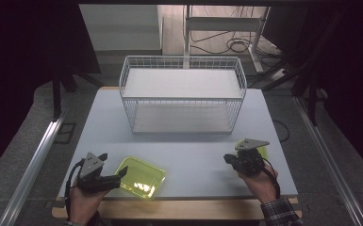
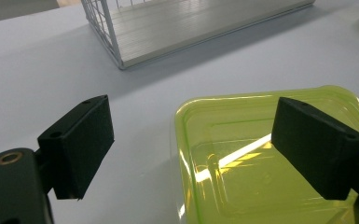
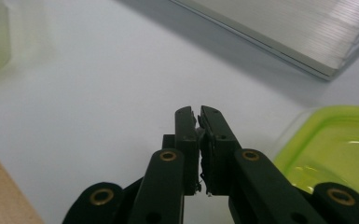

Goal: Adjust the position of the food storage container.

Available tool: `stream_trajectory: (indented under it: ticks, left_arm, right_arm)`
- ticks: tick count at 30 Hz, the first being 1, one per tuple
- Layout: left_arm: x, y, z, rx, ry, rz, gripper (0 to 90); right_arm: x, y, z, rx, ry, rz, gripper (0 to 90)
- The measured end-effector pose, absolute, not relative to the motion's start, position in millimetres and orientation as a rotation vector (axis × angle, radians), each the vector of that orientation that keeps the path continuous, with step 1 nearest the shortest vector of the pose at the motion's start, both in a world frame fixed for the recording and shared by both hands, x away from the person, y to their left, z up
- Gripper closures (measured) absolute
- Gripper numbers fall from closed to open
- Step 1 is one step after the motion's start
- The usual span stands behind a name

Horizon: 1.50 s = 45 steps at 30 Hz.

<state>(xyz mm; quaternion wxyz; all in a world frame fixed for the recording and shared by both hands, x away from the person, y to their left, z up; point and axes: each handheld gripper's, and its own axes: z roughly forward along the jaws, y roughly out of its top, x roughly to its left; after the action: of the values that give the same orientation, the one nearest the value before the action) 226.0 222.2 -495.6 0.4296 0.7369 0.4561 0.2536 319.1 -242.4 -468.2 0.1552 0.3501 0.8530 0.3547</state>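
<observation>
— Well, straddling one edge of the translucent yellow-green plastic container lid (image 1: pixel 140 177), well in front of the white wire two-tier rack (image 1: pixel 182 94): left gripper (image 2: pixel 191 149) spread wide, one jaw outside the rim, one over the middle.

— Best lowered a touch, probably, then pinched on the raised rim rather than the slick flat centre. Right gripper (image 3: pixel 198 119)?

— Pressed shut on nothing, right of that rack's front.

— Glossy, shallow, rounded corners; likely slippery.
</observation>
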Motion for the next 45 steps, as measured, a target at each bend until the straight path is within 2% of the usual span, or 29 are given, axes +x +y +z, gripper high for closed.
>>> stream_trajectory:
  ticks: [7,15,26,28,30,31,32,33,39,40,42,45]
  left_arm:
    - [226.2,224.7,-496.8,1.857,1.148,0.641,11.7]
    - [223.8,247.4,-495.3,1.803,1.217,0.664,13.2]
    - [224.1,257.9,-498.2,1.81,1.281,0.652,15.4]
    - [223.9,261.8,-499.3,1.804,1.294,0.653,20.0]
    - [224.4,267.7,-502.3,1.8,1.319,0.645,29.7]
    - [225.2,271.0,-504.8,1.803,1.326,0.632,29.7]
    - [226.7,273.8,-507.8,1.809,1.348,0.621,35.0]
    - [230.3,277.7,-514.6,1.847,1.36,0.571,52.4]
    - [233.0,270.7,-524.7,1.944,1.345,0.437,82.7]
    - [232.9,267.4,-525.6,1.974,1.33,0.414,86.7]
    - [232.1,262.9,-526.6,2.009,1.308,0.385,89.8]
    - [230.6,252.0,-529.5,2.085,1.275,0.306,89.9]
  right_arm:
    - [307.5,-238.8,-470.2,0.981,2.464,1.051,80.7]
    - [294.4,-239.4,-475.7,0.978,2.48,1.077,73.2]
    - [287.4,-238.1,-479.3,0.985,2.494,1.079,70.0]
    - [287.1,-236.8,-479.2,0.978,2.497,1.08,68.8]
    - [286.8,-235.5,-479.4,0.977,2.497,1.086,67.8]
    - [286.8,-235.5,-479.4,0.977,2.497,1.086,67.8]
    - [286.6,-234.6,-479.6,0.978,2.498,1.091,67.6]
    - [286.0,-232.5,-480.1,0.966,2.506,1.088,67.2]
    - [283.6,-230.1,-480.2,0.952,2.514,1.094,67.6]
    - [281.7,-230.5,-480.1,0.953,2.518,1.096,70.2]
    - [281.0,-230.6,-480.3,0.955,2.523,1.096,71.6]
    - [279.1,-230.3,-481.1,0.952,2.544,1.102,79.9]
